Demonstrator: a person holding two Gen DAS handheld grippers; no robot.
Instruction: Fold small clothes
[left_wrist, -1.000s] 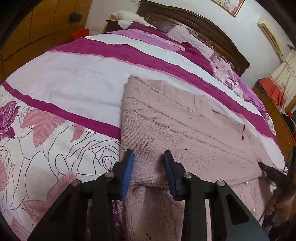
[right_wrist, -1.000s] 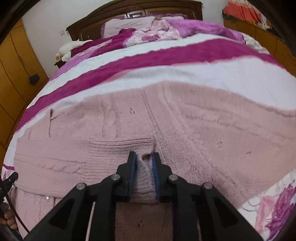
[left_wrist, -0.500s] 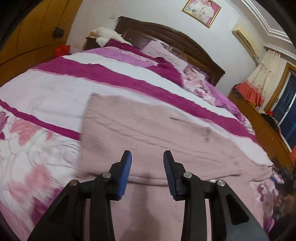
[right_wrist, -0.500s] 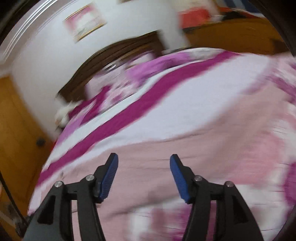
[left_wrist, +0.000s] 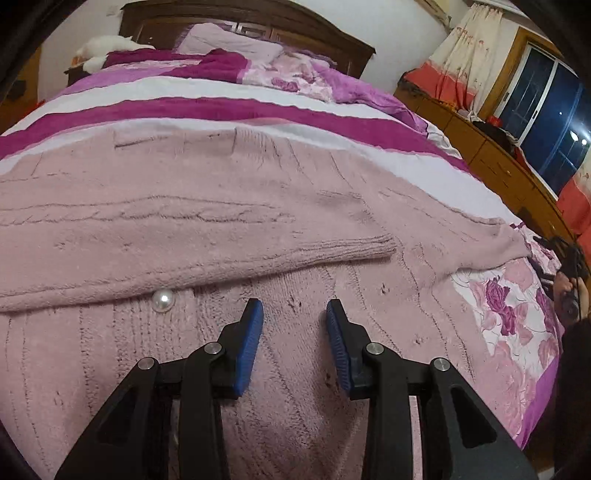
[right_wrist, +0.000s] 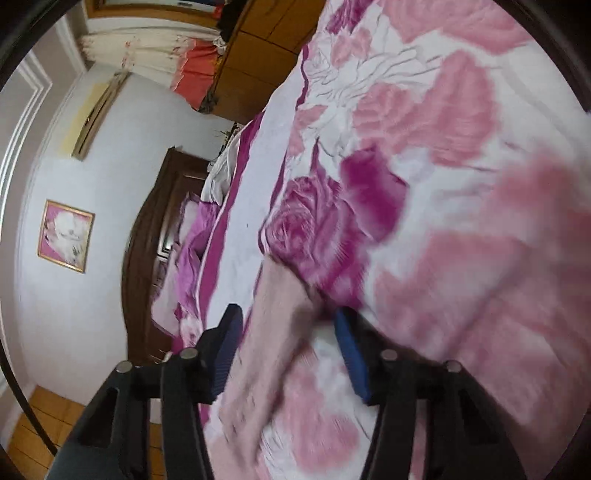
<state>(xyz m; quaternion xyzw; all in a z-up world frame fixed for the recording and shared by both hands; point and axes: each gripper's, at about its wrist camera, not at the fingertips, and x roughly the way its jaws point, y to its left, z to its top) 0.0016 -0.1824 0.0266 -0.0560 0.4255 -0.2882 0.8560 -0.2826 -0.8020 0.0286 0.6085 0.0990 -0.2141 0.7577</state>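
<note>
A dusty pink knitted cardigan (left_wrist: 221, 221) lies spread on the bed, one sleeve folded across its body, its ribbed cuff (left_wrist: 354, 247) near the middle and a pearl button (left_wrist: 163, 301) below it. My left gripper (left_wrist: 294, 325) is open and empty just above the cardigan's front. My right gripper (right_wrist: 286, 332) is open, rolled sideways, with a pink knitted edge of the cardigan (right_wrist: 280, 314) between its blue pads; the view is blurred, so contact is unclear.
The bed has a floral and magenta-striped duvet (left_wrist: 509, 310), pillows (left_wrist: 229, 40) and a dark wooden headboard (left_wrist: 295, 22). Wooden cabinets (left_wrist: 498, 158) and a window stand to the right. A hand holding the other gripper (left_wrist: 569, 280) shows at the right edge.
The right gripper let go of the cardigan, opened, swung right and rolled sideways at the garment's edge. The left gripper, open throughout, moved right over the cardigan's front.
</note>
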